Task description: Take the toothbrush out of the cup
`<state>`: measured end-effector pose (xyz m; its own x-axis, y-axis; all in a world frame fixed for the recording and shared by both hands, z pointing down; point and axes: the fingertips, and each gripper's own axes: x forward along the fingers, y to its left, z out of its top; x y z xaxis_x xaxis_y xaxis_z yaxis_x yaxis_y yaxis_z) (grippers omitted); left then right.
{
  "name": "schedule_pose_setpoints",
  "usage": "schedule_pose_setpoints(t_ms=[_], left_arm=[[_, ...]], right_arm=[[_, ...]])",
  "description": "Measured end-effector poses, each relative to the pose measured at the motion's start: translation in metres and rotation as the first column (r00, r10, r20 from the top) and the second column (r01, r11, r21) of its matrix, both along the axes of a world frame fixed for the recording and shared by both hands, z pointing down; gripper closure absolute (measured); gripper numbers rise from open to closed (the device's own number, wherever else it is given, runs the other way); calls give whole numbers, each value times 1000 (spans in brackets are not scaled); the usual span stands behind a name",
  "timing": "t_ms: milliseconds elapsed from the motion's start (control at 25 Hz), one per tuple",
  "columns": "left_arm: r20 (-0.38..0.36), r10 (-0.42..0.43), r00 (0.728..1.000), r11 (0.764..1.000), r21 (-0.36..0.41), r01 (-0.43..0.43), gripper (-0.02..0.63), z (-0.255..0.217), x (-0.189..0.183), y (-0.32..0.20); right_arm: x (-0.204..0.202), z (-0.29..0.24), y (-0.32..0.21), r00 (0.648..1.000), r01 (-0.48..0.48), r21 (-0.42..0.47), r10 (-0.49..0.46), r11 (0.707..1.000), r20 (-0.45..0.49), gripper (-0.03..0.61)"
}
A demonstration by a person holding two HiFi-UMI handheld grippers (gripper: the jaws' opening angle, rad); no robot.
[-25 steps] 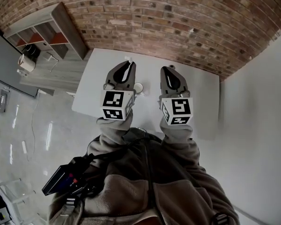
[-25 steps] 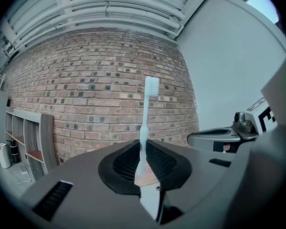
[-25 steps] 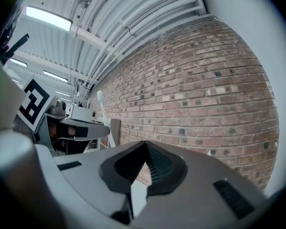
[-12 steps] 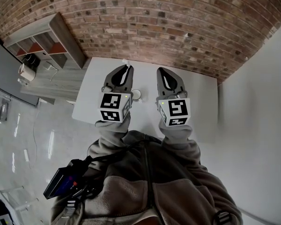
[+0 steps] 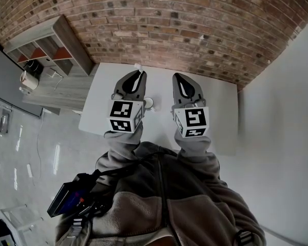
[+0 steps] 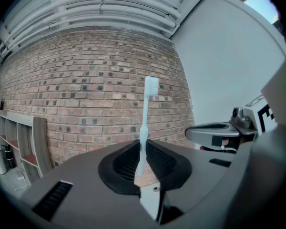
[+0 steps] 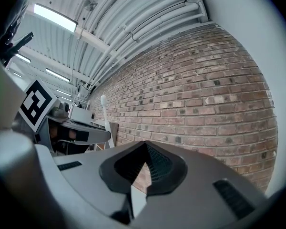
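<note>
Both jaws closed: left gripper (image 6: 143, 162) clamps the upright toothbrush (image 6: 144, 120), right gripper (image 7: 145, 167) holds nothing

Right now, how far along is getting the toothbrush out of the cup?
Done, it seems: the pale translucent plastic toothbrush stands upright, bristles up, clamped between the fingers of the left gripper, while the small white cup sits apart on the white table beside that gripper. In hand: the toothbrush is held raised; the right gripper is shut on nothing. Left: at most setting it down somewhere.
</note>
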<state>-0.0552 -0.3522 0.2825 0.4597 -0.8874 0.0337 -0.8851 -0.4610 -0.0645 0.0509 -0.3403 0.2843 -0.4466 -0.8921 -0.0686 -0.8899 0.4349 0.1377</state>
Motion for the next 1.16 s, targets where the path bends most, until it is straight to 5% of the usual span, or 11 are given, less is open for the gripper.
schedule_pose_setpoints(t_ms=[1160], left_arm=[[-41, -4, 999, 999, -52, 2, 568, 25, -10, 5]], right_arm=[[9, 14, 23, 997, -74, -20, 74, 997, -27, 578]])
